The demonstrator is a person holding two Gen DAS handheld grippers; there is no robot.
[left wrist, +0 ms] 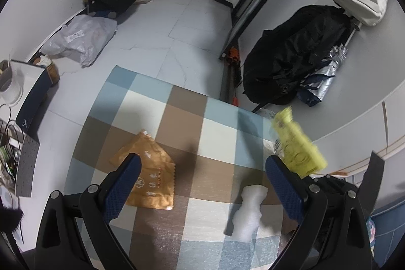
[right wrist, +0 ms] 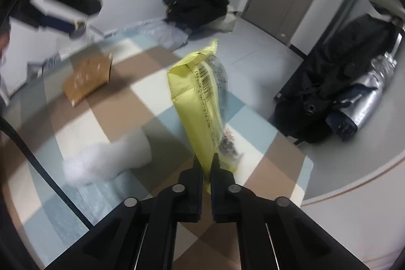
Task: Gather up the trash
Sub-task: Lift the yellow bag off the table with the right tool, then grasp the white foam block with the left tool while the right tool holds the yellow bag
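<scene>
Over the checked mat [left wrist: 177, 108], at about nine o'clock in the left wrist view, lies a flat brown paper pouch [left wrist: 149, 173], partly behind one blue pad of the left gripper [left wrist: 202, 184], whose jaws stand wide apart with nothing between them; a miss there is likely, since a pouch lying so flat gives the pads no edge to bite. Toward five o'clock a white crumpled foam wrap [left wrist: 249, 211] rests on the mat, light enough to skid away if nudged. At three o'clock hangs the yellow snack wrapper [right wrist: 200, 95], pinched by its lower end in the closed right gripper [right wrist: 204, 160]. That hold looks thin, only the fingertips on slick film, so a swing could let it slip out and drop
</scene>
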